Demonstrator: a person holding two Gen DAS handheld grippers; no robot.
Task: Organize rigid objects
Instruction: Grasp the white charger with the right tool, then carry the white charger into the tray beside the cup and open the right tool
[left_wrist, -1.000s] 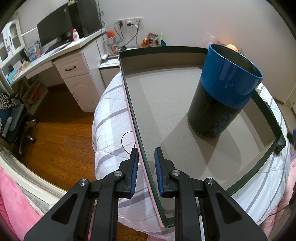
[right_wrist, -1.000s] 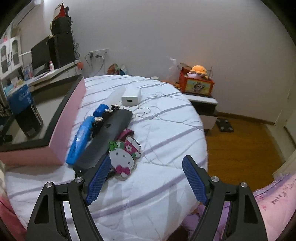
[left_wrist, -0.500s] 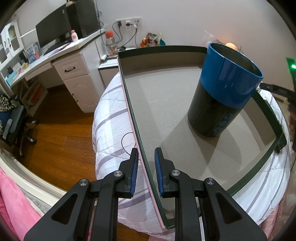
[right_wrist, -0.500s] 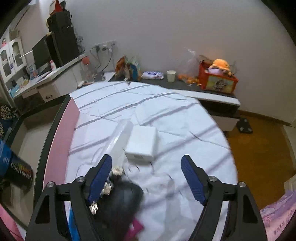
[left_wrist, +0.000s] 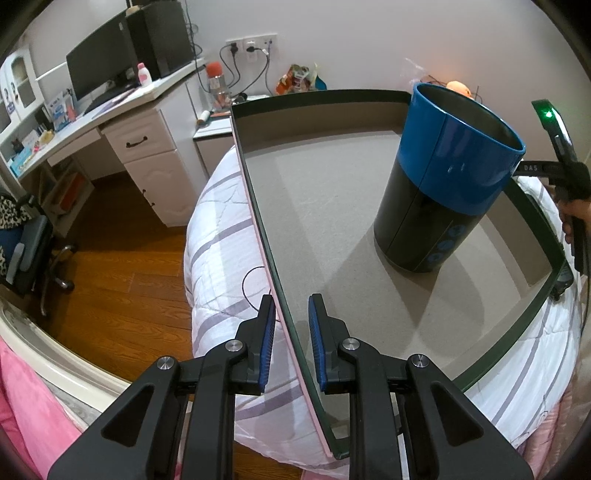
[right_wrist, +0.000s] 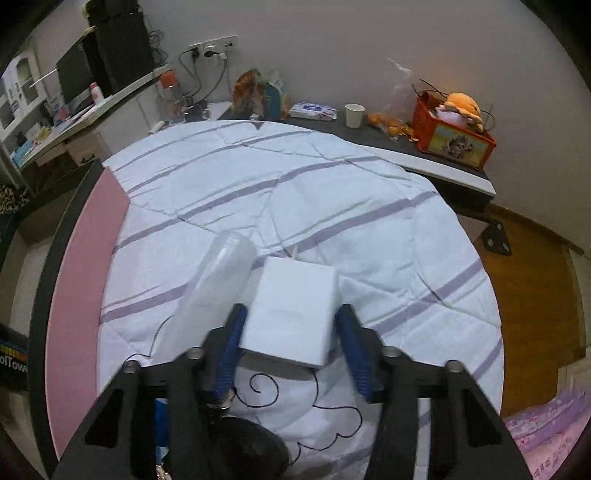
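Observation:
My left gripper (left_wrist: 291, 325) is shut on the pink side wall of a shallow box (left_wrist: 258, 221) that lies on the bed. A blue and black canister (left_wrist: 443, 184) stands upright inside the box. My right gripper (right_wrist: 290, 343) straddles a white rectangular box (right_wrist: 295, 310) on the bedcover, its blue pads close to both sides, and contact cannot be made out. A clear plastic tube (right_wrist: 218, 280) lies just left of the white box. The pink wall of the shallow box (right_wrist: 85, 280) shows at the left in the right wrist view.
A black cable (right_wrist: 325, 406) loops on the bedcover below the white box. A dark object (right_wrist: 243, 446) lies under my right gripper. A desk (left_wrist: 122, 122) with a monitor stands far left. A low shelf (right_wrist: 424, 155) with an orange crate runs behind the bed.
My right gripper has moved forward over the bed, past the blue and dark items, and its jaws have narrowed around the white box. My left gripper has not moved.

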